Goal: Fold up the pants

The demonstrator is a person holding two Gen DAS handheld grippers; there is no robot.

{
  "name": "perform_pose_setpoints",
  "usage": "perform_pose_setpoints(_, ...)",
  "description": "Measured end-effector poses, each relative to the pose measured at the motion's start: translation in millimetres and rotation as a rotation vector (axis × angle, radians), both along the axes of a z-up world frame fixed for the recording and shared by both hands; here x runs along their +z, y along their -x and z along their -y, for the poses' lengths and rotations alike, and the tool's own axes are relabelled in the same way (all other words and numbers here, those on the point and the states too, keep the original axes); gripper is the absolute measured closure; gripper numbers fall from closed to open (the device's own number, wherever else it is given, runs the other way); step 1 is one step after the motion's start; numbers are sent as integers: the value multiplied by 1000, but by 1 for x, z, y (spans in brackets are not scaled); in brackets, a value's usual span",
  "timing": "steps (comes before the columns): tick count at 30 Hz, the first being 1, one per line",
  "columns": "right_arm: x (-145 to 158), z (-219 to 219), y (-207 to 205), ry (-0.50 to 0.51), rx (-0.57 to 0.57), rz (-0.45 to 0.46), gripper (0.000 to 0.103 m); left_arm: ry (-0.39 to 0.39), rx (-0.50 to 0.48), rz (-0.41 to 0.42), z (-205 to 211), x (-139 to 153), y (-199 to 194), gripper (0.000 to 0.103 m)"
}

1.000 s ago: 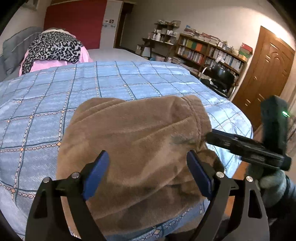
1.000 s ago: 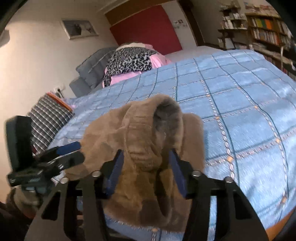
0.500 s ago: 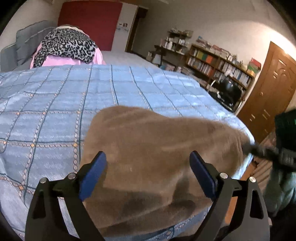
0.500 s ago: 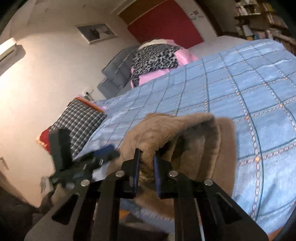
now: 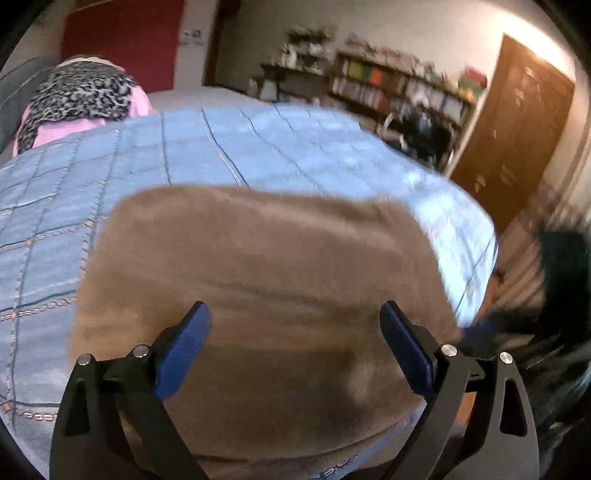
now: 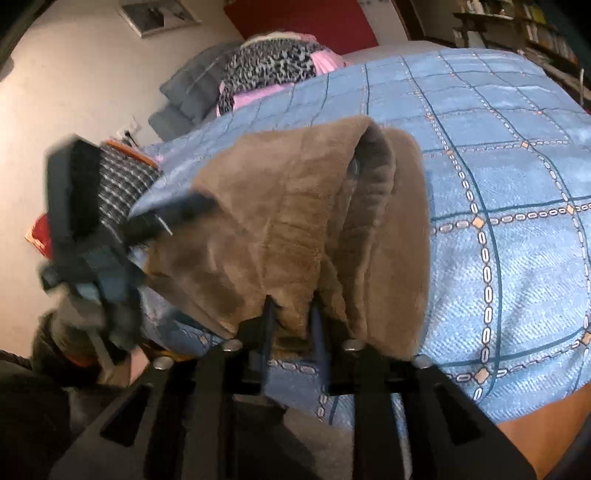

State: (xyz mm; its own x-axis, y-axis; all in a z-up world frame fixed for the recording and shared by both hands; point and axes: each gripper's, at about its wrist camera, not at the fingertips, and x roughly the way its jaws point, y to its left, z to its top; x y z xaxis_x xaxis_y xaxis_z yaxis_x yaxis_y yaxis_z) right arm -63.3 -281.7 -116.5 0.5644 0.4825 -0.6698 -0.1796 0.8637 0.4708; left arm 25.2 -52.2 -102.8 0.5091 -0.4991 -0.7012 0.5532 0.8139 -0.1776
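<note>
- Now folded brown pants (image 5: 266,295) flat on blue bedspread (image 5: 207,151), near its edge.
- Left gripper (image 5: 295,339) wide apart, over pants, gripping nothing.
- Right gripper (image 6: 291,325) just been reopening, pants' fold between jaws; clamped or not: cannot tell.

brown pants (image 5: 258,280): 1, folded
blue checked bedspread (image 5: 184,147): 1
grippers: 2, left gripper (image 5: 295,341), right gripper (image 6: 291,314)
leopard-print cloth (image 5: 79,94): 1
wooden door (image 5: 517,147): 1
framed picture (image 6: 159,14): 1
</note>
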Motion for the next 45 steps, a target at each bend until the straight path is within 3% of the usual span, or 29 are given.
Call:
perform_pose_setpoints(2, 7, 11, 0, -23, -65, 39, 38, -36, -8, 22, 6, -10, 4, 5)
perform_pose_setpoints(4, 8, 20, -3, -43, -104, 49, 37, -41, -11, 34, 7, -12, 6, 5)
perform_pose_setpoints(10, -15, 39, -35, -239, -161, -27, 37, 12, -5, 0, -2, -5, 7, 5)
perform_pose_setpoints(19, -35, 35, -61, -316, -143, -89, 29, -17, -30, 14, 2, -10, 17, 5)
perform_pose_setpoints(24, -40, 35, -61, -420, -102, -110, 28, -13, -33, 18, 3, -12, 18, 4)
perform_pose_setpoints(27, -46, 29, -63, -411, -96, -118, 28, -12, -30, 18, 4, -13, 18, 3)
perform_pose_setpoints(28, -47, 26, -64, -398, -100, -110, 30, -14, -32, 19, 3, -12, 18, 3)
perform_pose_setpoints(30, -46, 20, -67, -355, -106, -98, 60, -13, -31, 17, 3, -12, 18, 3)
perform_pose_setpoints(33, -33, 14, -67, -283, -99, -56, 80, 4, -24, 9, 1, -11, 15, 3)
perform_pose_setpoints(40, 38, 17, -62, -56, -106, 146, 85, 87, -44, 43, 8, 18, 15, 3)
perform_pose_setpoints(42, 36, 30, -65, -29, -131, 130, 85, 69, -66, 58, 10, 19, 19, 3)
perform_pose_setpoints(45, 2, 47, -69, -13, -151, 26, 85, 25, -67, 24, 6, 3, 17, 3)
